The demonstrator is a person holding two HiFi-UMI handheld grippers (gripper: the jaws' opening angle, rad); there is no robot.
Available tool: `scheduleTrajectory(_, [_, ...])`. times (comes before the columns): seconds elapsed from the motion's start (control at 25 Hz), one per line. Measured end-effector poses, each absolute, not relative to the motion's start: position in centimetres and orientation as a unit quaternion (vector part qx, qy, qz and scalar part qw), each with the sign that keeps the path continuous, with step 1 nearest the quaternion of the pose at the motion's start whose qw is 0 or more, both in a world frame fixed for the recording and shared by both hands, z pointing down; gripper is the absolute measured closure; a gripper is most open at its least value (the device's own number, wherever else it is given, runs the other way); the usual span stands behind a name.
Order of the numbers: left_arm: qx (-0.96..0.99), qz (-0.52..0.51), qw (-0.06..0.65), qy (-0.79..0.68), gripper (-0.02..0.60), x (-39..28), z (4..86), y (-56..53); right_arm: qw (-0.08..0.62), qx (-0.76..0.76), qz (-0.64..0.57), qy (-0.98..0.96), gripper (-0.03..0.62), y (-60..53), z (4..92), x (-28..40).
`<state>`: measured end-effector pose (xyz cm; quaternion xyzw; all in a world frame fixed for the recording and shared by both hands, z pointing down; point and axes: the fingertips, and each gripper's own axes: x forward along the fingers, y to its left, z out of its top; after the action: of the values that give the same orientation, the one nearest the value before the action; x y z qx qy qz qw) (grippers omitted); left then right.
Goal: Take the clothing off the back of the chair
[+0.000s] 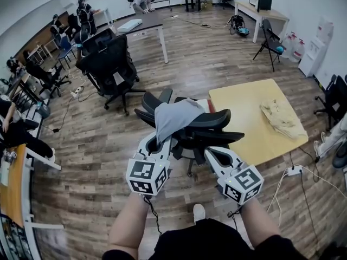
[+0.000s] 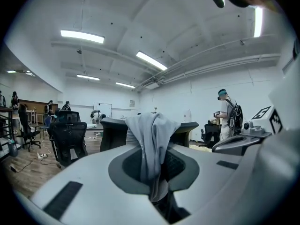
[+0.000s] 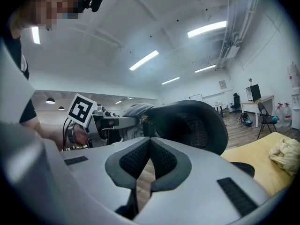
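Note:
A grey piece of clothing (image 1: 174, 117) hangs over the back of a black mesh office chair (image 1: 209, 122) just ahead of me. My left gripper (image 1: 158, 141) is at the chair's left side. In the left gripper view the grey clothing (image 2: 151, 139) runs down between the dark pads (image 2: 124, 165), so the left gripper (image 2: 153, 165) is shut on it. My right gripper (image 1: 210, 153) is level with the chair back's right part, just short of it. In the right gripper view the right gripper (image 3: 149, 142) is shut with nothing between its tips, and the chair back (image 3: 190, 125) curves right ahead.
A yellow table (image 1: 246, 140) stands right of the chair with a crumpled cream cloth (image 1: 282, 119) on it. A second black office chair (image 1: 111, 64) and a desk (image 1: 146, 26) are further back left. A power strip (image 1: 293, 171) and cables lie on the wood floor at right. Several people work along the far walls.

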<state>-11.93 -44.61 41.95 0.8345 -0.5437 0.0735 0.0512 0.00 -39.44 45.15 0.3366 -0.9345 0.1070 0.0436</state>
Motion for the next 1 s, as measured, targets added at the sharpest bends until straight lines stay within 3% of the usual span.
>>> scheduleTrajectory(0.56, [0.844, 0.051, 0.046, -0.531, 0.535, -14.3, 39.8, -39.2, 0.038, 0.334, 0.097, -0.937, 0.582, -36.4, 43.9, -3.2])
scheduleTrajectory(1.0, [0.845, 0.035, 0.04, -0.532, 0.535, -19.9, 38.5, -31.3, 0.035, 0.333, 0.083, -0.939, 0.582, -31.2, 42.5, -8.8])
